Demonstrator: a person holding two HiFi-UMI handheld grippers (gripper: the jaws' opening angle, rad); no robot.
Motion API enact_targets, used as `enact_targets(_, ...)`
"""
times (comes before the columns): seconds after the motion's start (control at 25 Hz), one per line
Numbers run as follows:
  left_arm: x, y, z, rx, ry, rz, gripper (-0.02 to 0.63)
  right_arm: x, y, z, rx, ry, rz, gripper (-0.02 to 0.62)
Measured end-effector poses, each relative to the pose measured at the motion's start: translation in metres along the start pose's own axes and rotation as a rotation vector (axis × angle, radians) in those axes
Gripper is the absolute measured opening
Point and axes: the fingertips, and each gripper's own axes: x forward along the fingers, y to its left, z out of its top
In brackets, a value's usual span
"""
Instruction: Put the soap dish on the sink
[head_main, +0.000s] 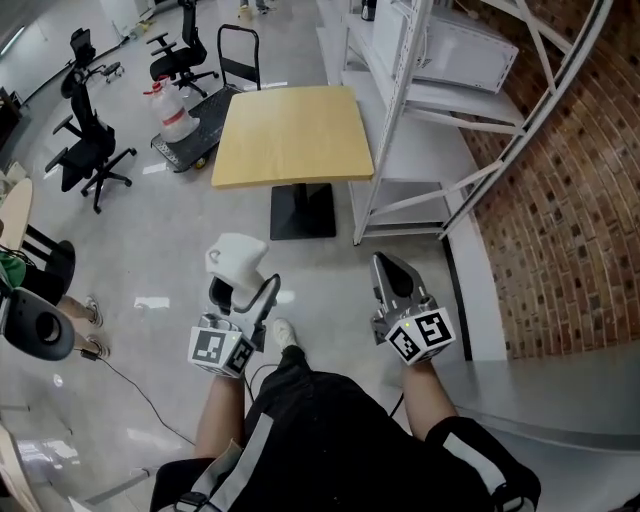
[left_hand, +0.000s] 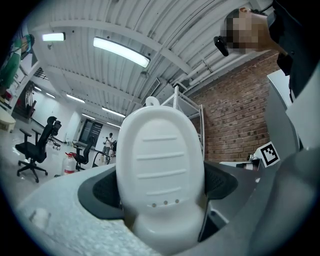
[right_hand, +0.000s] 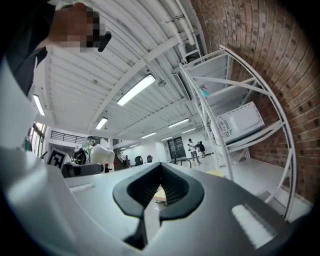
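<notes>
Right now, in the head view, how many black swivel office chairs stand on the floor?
3 swivel chairs, all upper left: one far back, one behind the cart, one nearest. More may be hidden beyond the frame.

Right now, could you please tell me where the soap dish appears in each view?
Head view: soap dish lower left of centre, in left gripper.
Left gripper view: soap dish fills the centre, between the jaws.
Right gripper view: soap dish small, left of centre.
Shared landmark: brick wall.

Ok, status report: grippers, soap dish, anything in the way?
Left gripper shut on soap dish. Right gripper shut, empty. No sink in view; yellow table ahead.
</notes>
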Motion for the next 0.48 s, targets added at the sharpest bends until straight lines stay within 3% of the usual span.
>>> enact_targets(0.48,0.082,0.133,0.015,0.01,0.035,0.034,0.462,0.163,-0.012,-0.016,0.013,0.036,0.026,0.006)
